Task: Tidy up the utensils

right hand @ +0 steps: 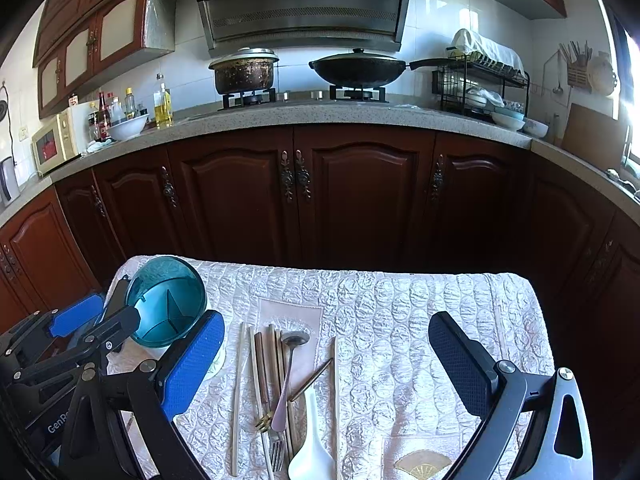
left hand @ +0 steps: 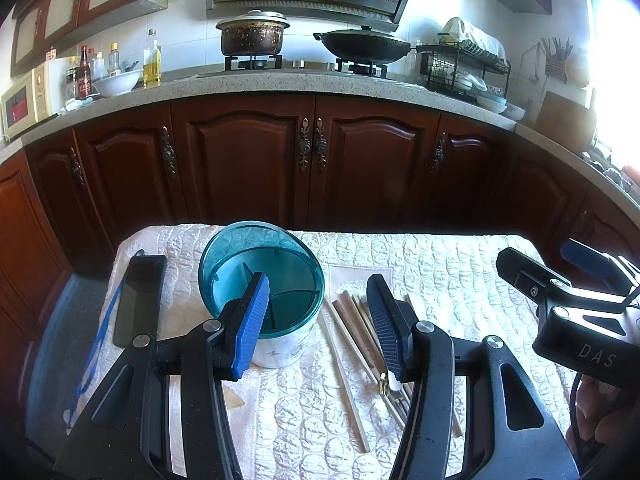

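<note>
Chopsticks (right hand: 260,364) lie between the open right gripper's (right hand: 324,368) fingers.

The left gripper (left hand: 318,322) hangs over a table draped in a white quilted cloth (left hand: 440,276), its blue-padded jaws spread wide with nothing between them. The left pad overlaps the rim of a teal utensil holder (left hand: 276,264), which stands upright with dividers inside. Wooden chopsticks (left hand: 352,344) lie on the cloth just right of the holder, between the jaws. A dark phone (left hand: 138,300) lies left of the holder. The right gripper (left hand: 580,292) shows at the right edge.
</note>
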The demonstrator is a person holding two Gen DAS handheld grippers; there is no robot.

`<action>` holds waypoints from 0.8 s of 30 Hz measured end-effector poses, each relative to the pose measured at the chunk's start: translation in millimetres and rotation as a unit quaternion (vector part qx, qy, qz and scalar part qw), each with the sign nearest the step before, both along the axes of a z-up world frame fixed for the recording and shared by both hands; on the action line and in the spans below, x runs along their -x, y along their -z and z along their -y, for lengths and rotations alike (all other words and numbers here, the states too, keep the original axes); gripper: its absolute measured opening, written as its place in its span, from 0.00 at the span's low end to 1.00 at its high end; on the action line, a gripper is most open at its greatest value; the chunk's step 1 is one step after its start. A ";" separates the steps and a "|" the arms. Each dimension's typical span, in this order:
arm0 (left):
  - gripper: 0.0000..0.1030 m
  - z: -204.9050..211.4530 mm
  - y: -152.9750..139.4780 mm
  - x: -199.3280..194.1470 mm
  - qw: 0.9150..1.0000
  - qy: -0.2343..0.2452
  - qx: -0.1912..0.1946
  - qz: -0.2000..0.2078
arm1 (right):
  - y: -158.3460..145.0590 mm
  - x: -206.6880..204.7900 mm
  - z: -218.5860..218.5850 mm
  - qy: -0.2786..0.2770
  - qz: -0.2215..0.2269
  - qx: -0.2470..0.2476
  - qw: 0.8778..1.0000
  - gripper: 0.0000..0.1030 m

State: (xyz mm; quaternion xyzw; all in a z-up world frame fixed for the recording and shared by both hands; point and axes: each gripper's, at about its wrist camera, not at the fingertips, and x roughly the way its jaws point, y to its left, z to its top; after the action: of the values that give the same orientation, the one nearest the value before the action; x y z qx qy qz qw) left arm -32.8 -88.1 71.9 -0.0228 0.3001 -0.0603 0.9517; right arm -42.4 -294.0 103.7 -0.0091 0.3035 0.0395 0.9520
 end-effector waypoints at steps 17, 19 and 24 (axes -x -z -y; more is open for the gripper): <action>0.49 -0.1 6.7 3.7 1.000 0.000 -0.003 -0.004 | 1.3 -0.8 0.8 0.000 -0.002 0.002 1.000 0.99; 0.49 0.2 7.0 3.6 1.000 0.000 -0.003 -0.003 | 1.6 -0.8 0.4 0.001 -0.002 0.001 1.000 0.99; 0.49 0.6 8.0 2.9 1.000 -0.002 -0.003 -0.004 | 2.0 -0.5 -1.0 -0.001 -0.003 0.003 1.000 0.99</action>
State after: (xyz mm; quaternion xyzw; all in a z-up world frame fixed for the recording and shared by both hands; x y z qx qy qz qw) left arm -35.7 -88.7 63.8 -0.0211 0.3039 -0.0579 0.9507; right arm -42.0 -292.9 101.7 -0.0119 0.3060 0.0395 0.9511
